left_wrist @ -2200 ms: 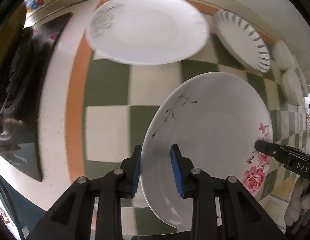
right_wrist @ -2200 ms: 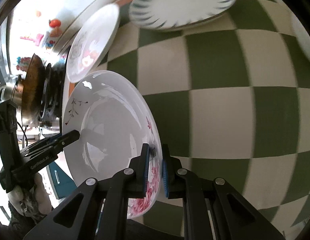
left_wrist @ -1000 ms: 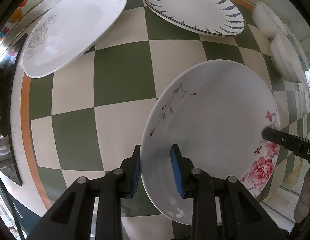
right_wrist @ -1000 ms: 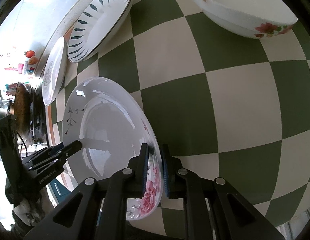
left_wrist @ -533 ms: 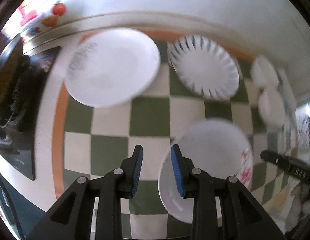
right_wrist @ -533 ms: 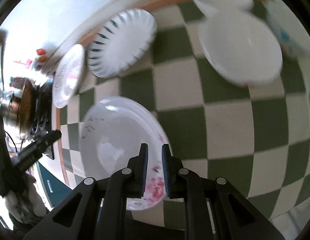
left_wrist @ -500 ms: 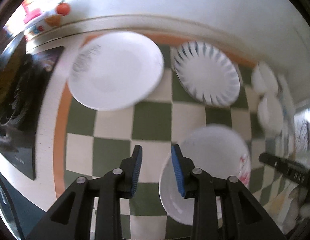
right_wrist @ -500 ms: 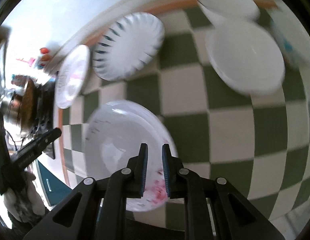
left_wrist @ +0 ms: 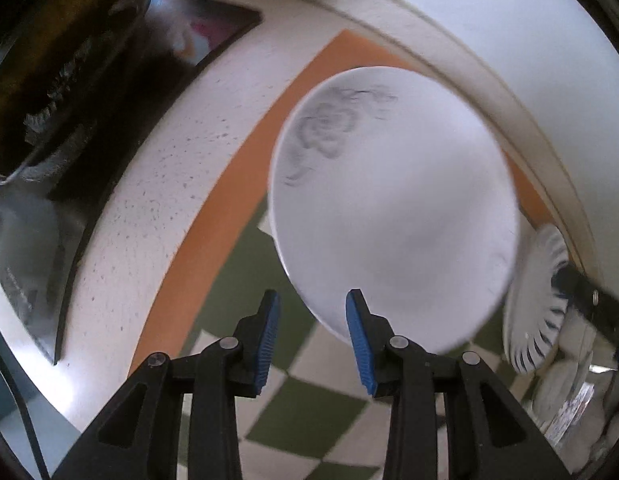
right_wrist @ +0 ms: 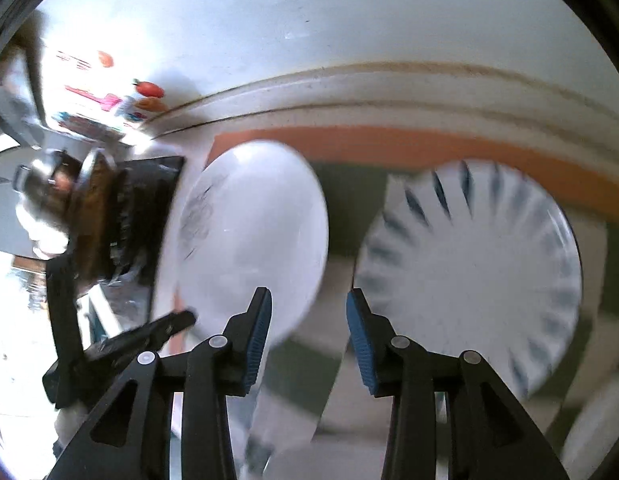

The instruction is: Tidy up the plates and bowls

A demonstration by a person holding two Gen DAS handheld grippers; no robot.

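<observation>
Both the left gripper [left_wrist: 312, 322] and the right gripper [right_wrist: 307, 322] have their jaws spread wide and hold nothing. The white plate with a grey flower [left_wrist: 391, 208] lies on the checked cloth [left_wrist: 305, 404] near the desk's back edge and the cloth's orange border, just ahead of the left jaws. The blue-striped plate [right_wrist: 469, 276] lies beside it along that back edge, ahead of the right jaws; motion blur softens both views.
</observation>
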